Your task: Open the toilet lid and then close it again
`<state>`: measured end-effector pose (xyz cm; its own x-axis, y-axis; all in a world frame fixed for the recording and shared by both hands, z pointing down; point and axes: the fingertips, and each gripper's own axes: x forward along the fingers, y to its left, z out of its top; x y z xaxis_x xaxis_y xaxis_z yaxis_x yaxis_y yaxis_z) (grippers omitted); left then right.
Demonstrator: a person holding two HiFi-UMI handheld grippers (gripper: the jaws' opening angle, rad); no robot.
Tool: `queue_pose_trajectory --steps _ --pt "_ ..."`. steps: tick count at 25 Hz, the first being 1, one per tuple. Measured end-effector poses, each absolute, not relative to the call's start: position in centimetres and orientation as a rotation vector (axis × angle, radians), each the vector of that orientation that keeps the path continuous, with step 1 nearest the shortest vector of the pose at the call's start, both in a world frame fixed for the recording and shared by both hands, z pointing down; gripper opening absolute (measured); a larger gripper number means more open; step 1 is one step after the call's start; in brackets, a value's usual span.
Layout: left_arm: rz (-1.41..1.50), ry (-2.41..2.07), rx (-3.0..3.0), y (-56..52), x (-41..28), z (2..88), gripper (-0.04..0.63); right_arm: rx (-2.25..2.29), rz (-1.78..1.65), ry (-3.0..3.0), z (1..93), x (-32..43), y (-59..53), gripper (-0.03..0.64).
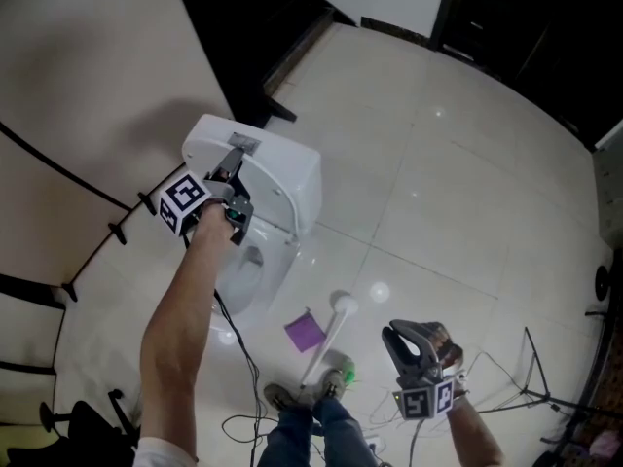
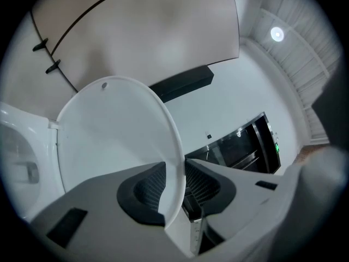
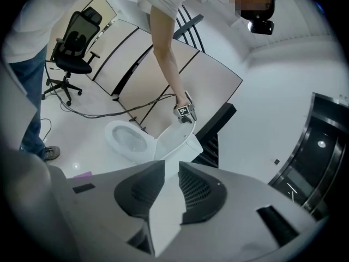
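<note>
The white toilet point(image 1: 255, 261) stands by the beige wall with its lid point(image 1: 292, 193) raised against the tank. My left gripper point(image 1: 226, 171) is at the top of the lid. In the left gripper view the lid's thin rim point(image 2: 175, 146) runs between the jaws of the left gripper point(image 2: 175, 187); the pads stand slightly apart from it, so it is open. The right gripper view shows the open bowl point(image 3: 128, 141), the upright lid point(image 3: 172, 141) and my left arm reaching to it. My right gripper point(image 1: 419, 337) hangs low over the floor, away from the toilet. A narrow gap with nothing in it shows between the jaws of the right gripper point(image 3: 172, 182).
A purple cloth point(image 1: 304, 332) and a white long-handled brush point(image 1: 331, 334) lie on the tiles in front of the bowl. Cables trail across the floor. A tripod point(image 1: 531, 377) stands at the right. An office chair point(image 3: 76, 42) is behind me.
</note>
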<state>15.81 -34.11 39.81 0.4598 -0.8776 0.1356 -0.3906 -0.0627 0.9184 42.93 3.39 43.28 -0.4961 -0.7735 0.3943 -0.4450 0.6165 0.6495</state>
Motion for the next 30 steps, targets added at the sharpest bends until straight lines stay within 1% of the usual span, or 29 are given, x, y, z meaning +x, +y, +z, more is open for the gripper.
queue_pose_trajectory --steps 5,7,11,15,18,20,23,26,30 --pt "-0.592 -1.127 1.650 -33.8 15.5 39.6 0.110 0.971 -0.643 -2.132 41.1 42.8 2.8 0.084" --pt "-0.595 -1.150 1.645 -33.4 15.0 39.4 0.196 0.973 -0.636 -2.131 40.8 42.7 2.8 0.084" --pt "-0.634 -1.127 1.678 -31.0 14.4 37.3 0.196 0.958 -0.610 -2.155 39.3 41.7 3.1 0.084" --pt "-0.695 -0.937 1.941 -23.3 16.1 30.4 0.196 0.997 -0.590 -2.238 35.4 39.5 3.4 0.084" --pt "-0.477 -1.051 2.090 -15.8 14.9 27.7 0.196 1.040 -0.578 -2.296 30.9 37.8 3.2 0.084" --pt "-0.427 -1.071 2.241 -10.8 14.7 24.0 0.196 1.061 -0.559 -2.358 27.5 36.3 3.2 0.084" --pt "-0.388 -1.148 2.469 -4.0 13.4 18.9 0.196 1.110 -0.432 -2.490 23.7 34.4 3.8 0.084" --pt "-0.251 -1.297 2.626 0.1 11.5 16.0 0.196 1.117 -0.314 -2.578 21.0 32.1 3.7 0.084" --pt "0.015 -1.510 2.733 3.8 9.0 15.3 0.195 1.004 -0.228 -2.628 20.1 27.7 4.3 0.084"
